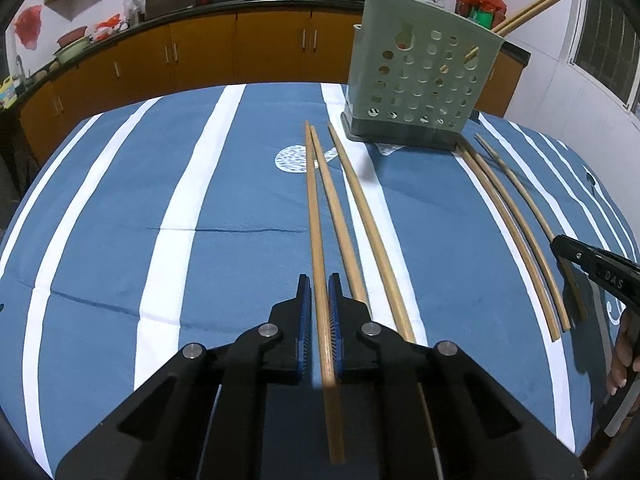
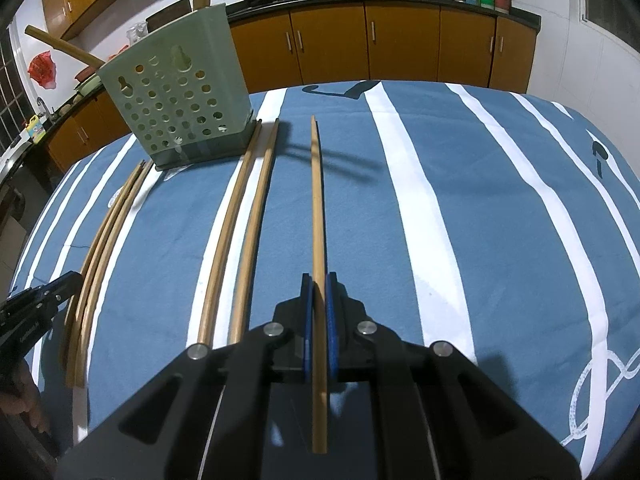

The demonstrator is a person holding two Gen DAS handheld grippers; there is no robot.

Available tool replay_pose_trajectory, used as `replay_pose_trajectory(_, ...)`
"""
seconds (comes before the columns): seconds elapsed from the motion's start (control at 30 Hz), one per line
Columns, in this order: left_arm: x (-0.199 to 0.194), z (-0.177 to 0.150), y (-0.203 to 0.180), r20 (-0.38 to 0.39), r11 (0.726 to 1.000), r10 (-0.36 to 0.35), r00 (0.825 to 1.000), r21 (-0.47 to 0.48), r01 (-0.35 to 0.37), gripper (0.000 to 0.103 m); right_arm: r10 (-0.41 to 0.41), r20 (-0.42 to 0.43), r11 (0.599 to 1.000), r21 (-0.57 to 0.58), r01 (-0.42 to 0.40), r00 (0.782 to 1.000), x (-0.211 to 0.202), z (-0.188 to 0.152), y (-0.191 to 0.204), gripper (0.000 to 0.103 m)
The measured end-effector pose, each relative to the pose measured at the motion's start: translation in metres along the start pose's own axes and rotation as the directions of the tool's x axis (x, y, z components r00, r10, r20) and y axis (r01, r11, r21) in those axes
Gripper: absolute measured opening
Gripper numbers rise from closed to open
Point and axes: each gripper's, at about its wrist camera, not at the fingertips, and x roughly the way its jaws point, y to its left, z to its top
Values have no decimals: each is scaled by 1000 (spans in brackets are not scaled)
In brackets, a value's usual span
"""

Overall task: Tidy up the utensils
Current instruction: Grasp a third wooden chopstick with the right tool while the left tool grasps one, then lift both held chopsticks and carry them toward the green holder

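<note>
With each gripper (image 1: 319, 300) (image 2: 319, 296) clenched on one chopstick (image 1: 316, 216) (image 2: 317, 200), lift level, then tip ends-down into holder (image 1: 420, 84).

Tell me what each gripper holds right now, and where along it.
Each holds one chopstick near its thick end: left gripper on a chopstick, right gripper on another chopstick, tips pointing forward.

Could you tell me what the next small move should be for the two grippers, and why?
Probably lift. The left gripper is closed around one chopstick, the right gripper around another chopstick, and both sticks seem to be at cloth level. The green holder stands ahead with chopsticks already in it, so raising them toward it seems sensible.
</note>
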Motion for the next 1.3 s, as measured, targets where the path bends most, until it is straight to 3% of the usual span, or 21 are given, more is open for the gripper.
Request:
replay_pose_trajectory(0.37, 2, 3, 2, -3, 1000, 7, 1000, -1, -7, 8, -2, 3, 1000, -9, 2, 1000, 2, 1, 3, 8)
replay_pose_trajectory(0.7, 4, 10, 34, -7, 997, 28, 1000, -70, -28, 8, -24, 13, 999, 28, 23, 1000, 1, 6, -11, 8)
replay_pose_trajectory(1.3, 2, 5, 28, -4, 1000, 3, 1000, -27, -3, 8, -21, 8, 1000, 19, 21, 1000, 3, 5, -9, 9)
